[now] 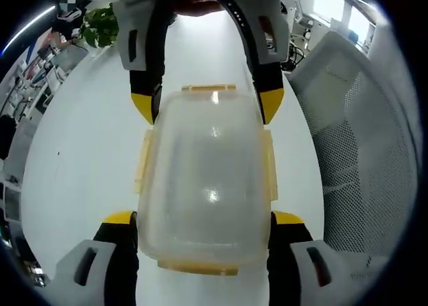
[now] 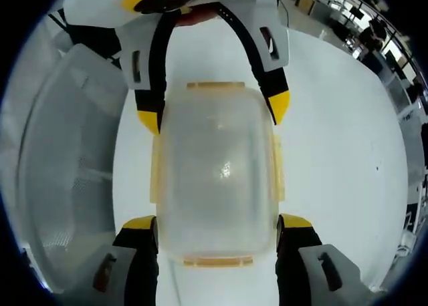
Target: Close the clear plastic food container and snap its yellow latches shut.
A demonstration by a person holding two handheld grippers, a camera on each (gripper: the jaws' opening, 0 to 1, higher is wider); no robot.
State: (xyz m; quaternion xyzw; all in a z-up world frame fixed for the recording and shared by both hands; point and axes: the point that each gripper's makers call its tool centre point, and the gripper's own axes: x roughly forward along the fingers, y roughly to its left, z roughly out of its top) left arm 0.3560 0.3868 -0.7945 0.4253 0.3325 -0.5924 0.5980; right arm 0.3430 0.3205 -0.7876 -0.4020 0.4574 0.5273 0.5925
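Left gripper view: container [image 1: 204, 179] between open jaws, table [image 1: 80, 166] around.

A plain white desk [image 1: 87, 152] carries the things; its surface is smooth and glossy, with a curved edge on the side towards the office background. Directly on it lies one clear plastic food container [image 1: 206, 179], lid on, resting flat near the middle of the desk. Yellow latches [image 1: 208, 88] run along all four sides of the container. In the right gripper view the same desk [image 2: 341, 132] shows bare white around the container [image 2: 217, 172].
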